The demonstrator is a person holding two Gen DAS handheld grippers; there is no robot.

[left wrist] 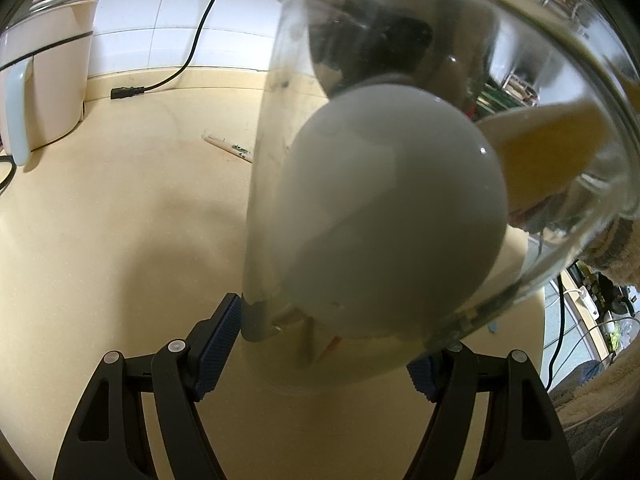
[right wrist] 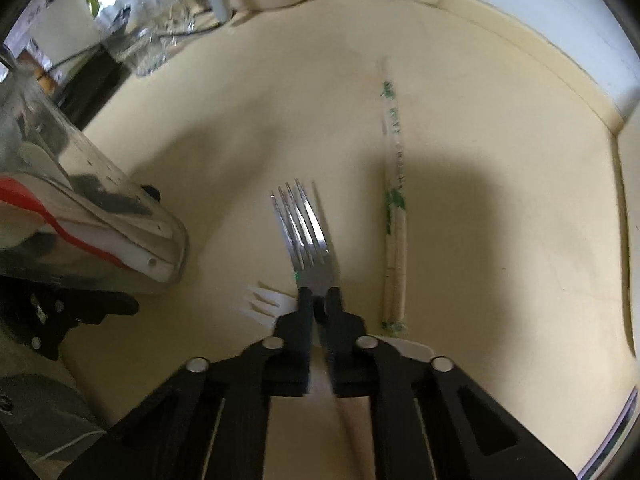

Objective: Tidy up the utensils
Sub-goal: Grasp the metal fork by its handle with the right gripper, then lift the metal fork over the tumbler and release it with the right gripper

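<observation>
My left gripper (left wrist: 326,344) is shut on a clear glass jar (left wrist: 272,208) and holds it tilted. Inside the jar I see a white spoon bowl (left wrist: 392,216) and a wooden utensil (left wrist: 552,152). The jar also shows at the left of the right wrist view (right wrist: 100,216), with a red-and-white utensil inside. My right gripper (right wrist: 320,300) is shut on a metal fork (right wrist: 304,228), tines pointing forward above the counter. A white plastic fork (right wrist: 264,300) lies under it on the counter. Wrapped chopsticks (right wrist: 394,216) lie to the right; they also show in the left wrist view (left wrist: 230,147).
A cream countertop (left wrist: 120,220) runs to a white tiled wall. A white electric pot (left wrist: 44,76) stands at the back left, with a black power cord and plug (left wrist: 128,92) beside it. Clutter and foil (right wrist: 152,48) sit at the far left of the right wrist view.
</observation>
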